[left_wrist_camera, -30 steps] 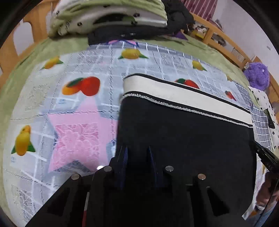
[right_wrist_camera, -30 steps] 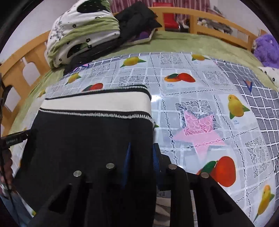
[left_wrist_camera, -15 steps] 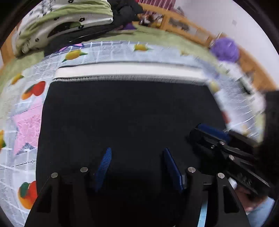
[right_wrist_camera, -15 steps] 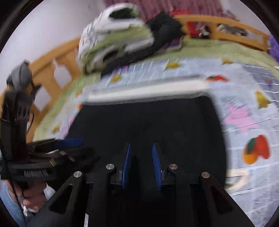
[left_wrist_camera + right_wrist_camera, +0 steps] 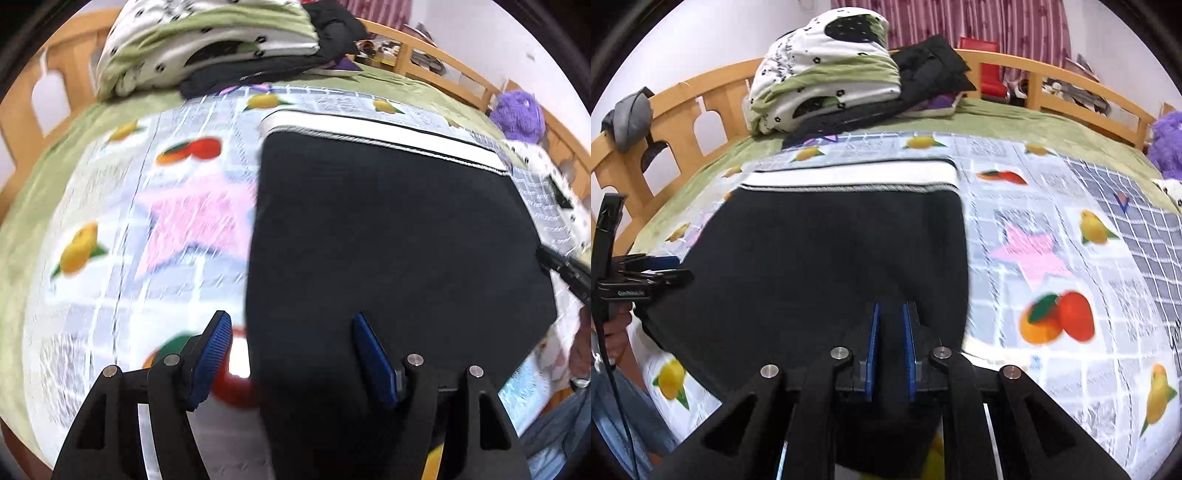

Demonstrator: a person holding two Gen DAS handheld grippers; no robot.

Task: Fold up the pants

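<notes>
Left wrist view: left gripper [image 5: 291, 354] has its jaws spread wide, they have just been opening, and the pads [image 5: 212, 350] press on nothing; the left pad hangs over the fruit-print sheet [image 5: 122, 221], the right pad over the black cloth. The pants [image 5: 391, 236], black with a white waistband at the far end, lie flat ahead of and under the claw, their left edge running between the two fingers. Past the waistband, far ahead, sits a pile of folded bedding [image 5: 207, 40] and dark clothes against the wooden bed rail [image 5: 443, 62]. A purple plush toy [image 5: 517, 114] is far ahead to the right. At the right edge the tip of the other gripper pokes in over the pants' side; picture is motion-blurred on the left. Right wrist view: right gripper [image 5: 890, 332] has its jaws narrow, just been closing, and a fold of the black pants [image 5: 827, 251] is pinched between the blue pads [image 5: 871, 347]. The rest of the pants spreads ahead and to the left of the claw, waistband farthest away. The left gripper [image 5: 646, 273] shows far left at the pants' edge, held by a hand [image 5: 613, 328]. The sheet [image 5: 1071, 258] lies to the right, bedding pile [image 5: 827, 74] far ahead.
</notes>
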